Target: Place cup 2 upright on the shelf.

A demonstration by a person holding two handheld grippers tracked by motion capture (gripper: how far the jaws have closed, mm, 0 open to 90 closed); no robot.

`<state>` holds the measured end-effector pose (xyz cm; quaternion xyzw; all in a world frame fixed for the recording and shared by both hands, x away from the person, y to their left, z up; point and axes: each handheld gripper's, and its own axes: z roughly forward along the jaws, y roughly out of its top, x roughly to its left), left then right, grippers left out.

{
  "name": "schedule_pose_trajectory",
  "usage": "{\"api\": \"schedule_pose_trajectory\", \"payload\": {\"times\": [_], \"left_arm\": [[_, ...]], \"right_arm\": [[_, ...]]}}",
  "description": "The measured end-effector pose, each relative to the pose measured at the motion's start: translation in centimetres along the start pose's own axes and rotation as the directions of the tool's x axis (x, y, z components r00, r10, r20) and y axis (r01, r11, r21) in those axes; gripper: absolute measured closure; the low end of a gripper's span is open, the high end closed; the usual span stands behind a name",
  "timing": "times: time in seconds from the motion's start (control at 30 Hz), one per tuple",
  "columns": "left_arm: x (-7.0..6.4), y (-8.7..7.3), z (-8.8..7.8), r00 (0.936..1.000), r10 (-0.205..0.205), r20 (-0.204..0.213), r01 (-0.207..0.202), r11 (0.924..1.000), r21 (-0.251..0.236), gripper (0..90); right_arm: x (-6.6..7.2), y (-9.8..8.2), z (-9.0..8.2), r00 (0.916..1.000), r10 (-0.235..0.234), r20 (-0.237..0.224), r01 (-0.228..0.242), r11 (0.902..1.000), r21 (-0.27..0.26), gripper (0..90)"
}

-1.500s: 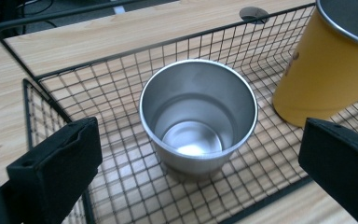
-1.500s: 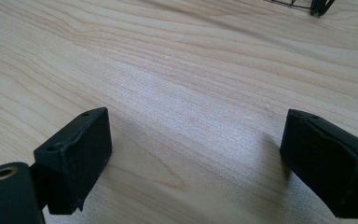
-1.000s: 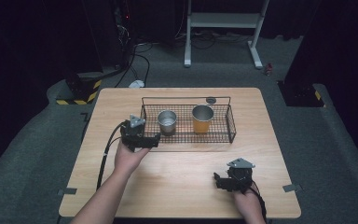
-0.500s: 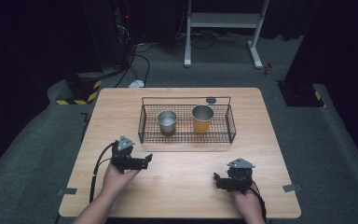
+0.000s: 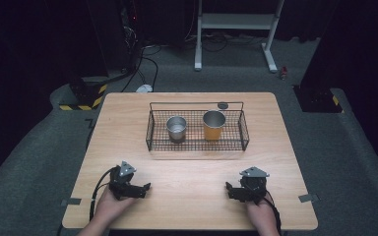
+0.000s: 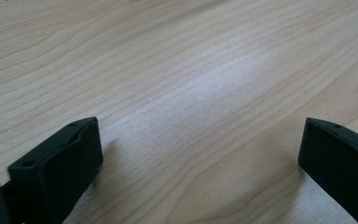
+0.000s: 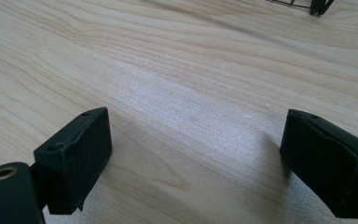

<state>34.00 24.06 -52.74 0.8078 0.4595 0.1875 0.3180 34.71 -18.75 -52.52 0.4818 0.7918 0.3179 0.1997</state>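
One black wire basket (image 5: 197, 142) sits toward the far edge of the tabletop (image 5: 187, 169), holding two metal cups: a silver one (image 5: 176, 128) and an orange one (image 5: 213, 125). Left gripper (image 5: 145, 188) and right gripper (image 5: 229, 189) rest near the front edge, jaws apart, holding nothing; no readable writing

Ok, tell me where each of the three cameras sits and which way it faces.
High view: above the person's side, looking forward and down at the light wooden table, black wire basket, both hands with left gripper and right gripper.
Left gripper view: low over wood between its open black jaws.
Right gripper view: the same, with a basket corner at top.
All three share the tabletop.
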Motion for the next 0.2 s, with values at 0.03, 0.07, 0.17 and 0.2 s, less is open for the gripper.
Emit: {"api": "schedule_pose_trajectory", "payload": {"times": [0.03, 0.07, 0.17, 0.2], "left_arm": [[-0.07, -0.03, 0.00, 1.0000, 0.002, -0.001, -0.002, 1.0000, -0.003, 0.4], [-0.08, -0.05, 0.00, 1.0000, -0.002, -0.001, 0.002, 1.0000, -0.003, 0.3], [-0.02, -0.12, -0.04, 1.0000, -0.004, 0.000, 0.004, 1.0000, -0.004, 0.2], [-0.02, -0.15, -0.05, 1.0000, -0.006, 0.001, 0.006, 1.0000, -0.005, 0.2]], "right_arm": [[0.00, 0.00, 0.00, 1.0000, 0.000, 0.000, 0.000, 1.0000, 0.000, 8.8], [0.00, 0.00, 0.00, 1.0000, -0.001, 0.000, 0.001, 1.0000, 0.000, 8.8], [0.00, 0.00, 0.00, 1.0000, 0.000, 0.000, 0.000, 1.0000, 0.000, 8.9], [0.00, 0.00, 0.00, 1.0000, 0.000, 0.000, 0.000, 1.0000, 0.000, 8.8]]}}
